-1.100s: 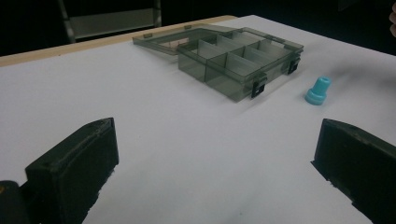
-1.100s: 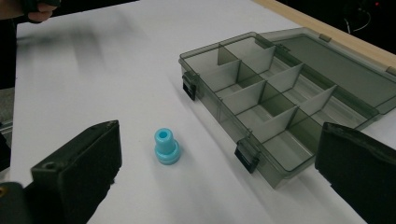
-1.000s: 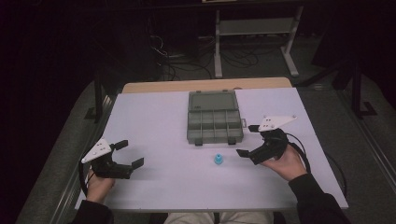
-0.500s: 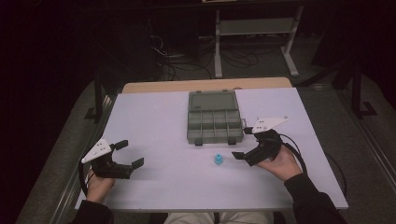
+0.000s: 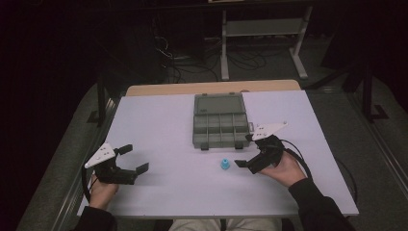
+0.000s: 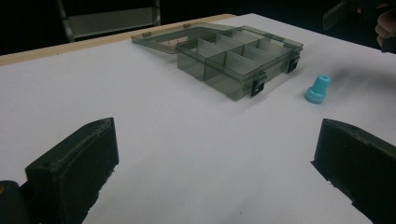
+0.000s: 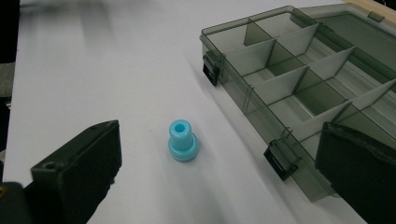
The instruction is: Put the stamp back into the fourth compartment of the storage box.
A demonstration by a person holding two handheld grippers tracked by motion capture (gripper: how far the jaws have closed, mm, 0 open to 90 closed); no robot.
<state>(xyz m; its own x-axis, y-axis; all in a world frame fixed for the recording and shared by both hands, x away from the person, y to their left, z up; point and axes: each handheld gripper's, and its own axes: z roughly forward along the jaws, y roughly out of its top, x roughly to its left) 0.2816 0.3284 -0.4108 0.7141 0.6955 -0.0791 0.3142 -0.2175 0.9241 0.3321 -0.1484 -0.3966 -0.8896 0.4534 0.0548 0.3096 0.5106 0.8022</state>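
Since a second ago your right hand-held gripper (image 5: 246, 153) has slid left and toward you, closing on the blue plug (image 5: 224, 164), while your left hand-held gripper (image 5: 133, 159) has stayed put near the counter's (image 5: 159, 120) left edge.

From the high view, the plug stands upright on the counter just in front of the open organiser box (image 5: 220, 120), with your right jaws spread wide just to its right and not touching it. The left jaws are also wide and hold nothing, well apart from everything.

In the left gripper view, the plug (image 6: 318, 89) sits near the box's (image 6: 233, 58) front latch; nothing lies between those jaws.

In the right gripper view, the plug (image 7: 182, 140) sits left of centre, nearer your left-hand jaw, and the box (image 7: 299, 84) wall and a latch crowd the other jaw. If you close from here, I judge one jaw would meet the plug first and tip or skate it away, or the far jaw could catch the latch and shove the box. Centre first.
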